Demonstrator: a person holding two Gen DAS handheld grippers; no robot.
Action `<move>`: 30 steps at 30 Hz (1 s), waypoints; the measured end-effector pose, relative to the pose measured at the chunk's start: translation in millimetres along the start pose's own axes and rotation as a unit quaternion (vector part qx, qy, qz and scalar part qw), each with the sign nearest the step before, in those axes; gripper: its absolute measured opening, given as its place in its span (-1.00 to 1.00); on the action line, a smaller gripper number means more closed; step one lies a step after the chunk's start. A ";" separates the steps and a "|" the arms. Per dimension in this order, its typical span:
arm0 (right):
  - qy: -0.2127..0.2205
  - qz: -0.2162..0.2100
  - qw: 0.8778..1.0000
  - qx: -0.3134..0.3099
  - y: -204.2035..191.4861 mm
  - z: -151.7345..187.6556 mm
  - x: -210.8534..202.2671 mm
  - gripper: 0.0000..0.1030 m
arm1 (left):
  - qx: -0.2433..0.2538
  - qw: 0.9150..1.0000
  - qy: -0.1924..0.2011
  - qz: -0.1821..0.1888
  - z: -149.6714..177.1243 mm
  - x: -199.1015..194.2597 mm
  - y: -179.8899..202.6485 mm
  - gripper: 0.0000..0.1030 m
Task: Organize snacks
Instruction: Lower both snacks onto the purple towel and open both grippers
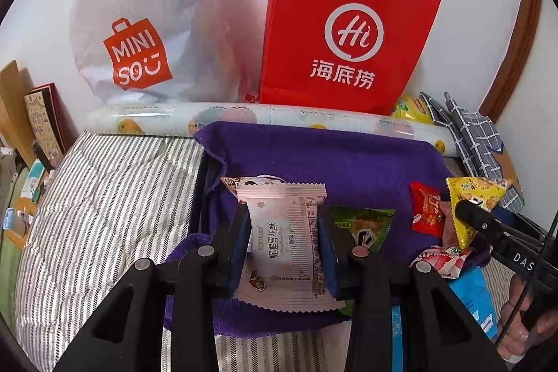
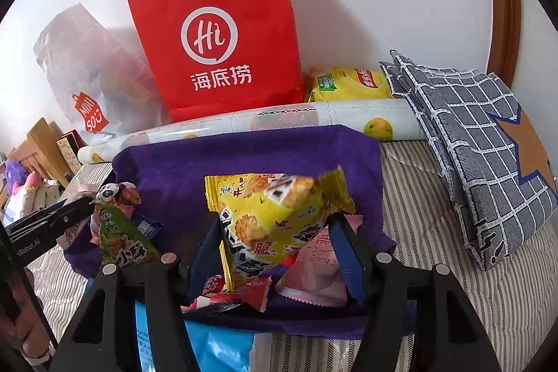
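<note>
Glossy plastic wraps the pink snack (image 1: 284,243) and yellow snack (image 2: 275,225), both above a matt, fuzzy purple cloth (image 1: 348,159). Behind the cloth, a smooth red paper bag (image 1: 345,23) stands beside a translucent plastic bag (image 1: 139,23).

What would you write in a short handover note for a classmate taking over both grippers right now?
Left gripper: shut on the pink snack, held above the purple cloth.
Right gripper: shut on the yellow snack, also above the cloth.
On the cloth: green snack, red snack, other pink packets. A blue packet lies at its near edge.
Done: two snacks picked up.
Left: place both, then sort the rest. Where they go is not shown.
</note>
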State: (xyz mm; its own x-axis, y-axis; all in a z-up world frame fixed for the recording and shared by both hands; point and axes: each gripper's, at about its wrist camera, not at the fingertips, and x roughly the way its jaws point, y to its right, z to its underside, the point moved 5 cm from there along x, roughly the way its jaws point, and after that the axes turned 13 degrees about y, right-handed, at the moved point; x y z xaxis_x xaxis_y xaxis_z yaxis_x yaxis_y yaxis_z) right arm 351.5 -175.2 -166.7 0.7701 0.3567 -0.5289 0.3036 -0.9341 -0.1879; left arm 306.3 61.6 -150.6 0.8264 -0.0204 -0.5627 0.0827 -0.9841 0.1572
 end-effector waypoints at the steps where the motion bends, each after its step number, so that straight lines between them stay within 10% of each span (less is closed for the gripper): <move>1: 0.000 0.000 1.000 -0.001 -0.6 0.0 -0.1 0.19 | 0.000 1.000 -0.001 0.000 0.3 0.6 0.0 -0.27; 30: 0.010 0.008 1.000 -0.024 -5.2 -0.3 -4.6 0.19 | 0.002 1.000 -0.010 0.003 4.0 4.6 1.4 -0.27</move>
State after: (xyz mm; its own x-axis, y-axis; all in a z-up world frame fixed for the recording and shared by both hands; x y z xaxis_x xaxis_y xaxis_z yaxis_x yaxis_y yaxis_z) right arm 346.5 -171.9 -163.1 0.7856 0.3418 -0.5157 0.3173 -0.9382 -0.1385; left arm 307.9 59.4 -156.2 0.8159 -0.0289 -0.5775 0.0757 -0.9848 0.1563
